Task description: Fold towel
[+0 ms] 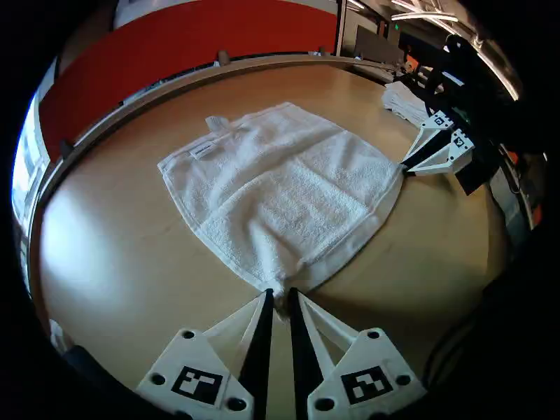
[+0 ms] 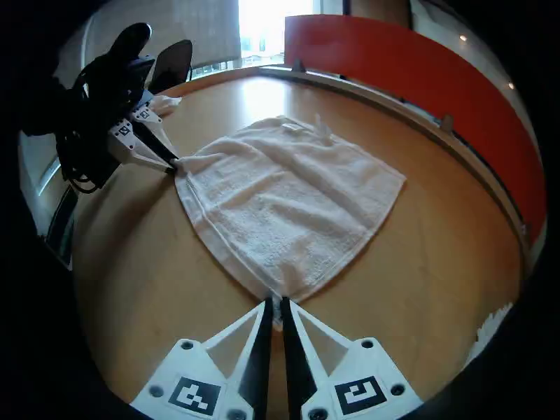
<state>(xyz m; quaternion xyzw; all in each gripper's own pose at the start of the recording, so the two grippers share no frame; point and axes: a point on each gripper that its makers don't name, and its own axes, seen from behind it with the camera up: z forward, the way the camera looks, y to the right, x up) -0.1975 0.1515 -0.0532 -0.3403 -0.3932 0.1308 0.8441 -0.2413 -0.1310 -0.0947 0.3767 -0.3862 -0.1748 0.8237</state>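
A white terry towel (image 1: 280, 185) lies spread flat on the wooden table (image 1: 119, 245), with a small label near its far left corner. My left gripper (image 1: 280, 301) is shut on the towel's near corner. In the left gripper view the right gripper (image 1: 404, 166) pinches the corner at the right. In the right gripper view the towel (image 2: 287, 199) fans out ahead, and my right gripper (image 2: 276, 308) is shut on its near corner. The left gripper (image 2: 175, 163) holds the corner at the upper left there.
A red panel (image 1: 196, 38) stands behind the table's far rim. A stack of folded white towels (image 1: 406, 101) sits at the back right in the left gripper view. A bit of white cloth (image 2: 493, 325) shows at the right edge of the right gripper view.
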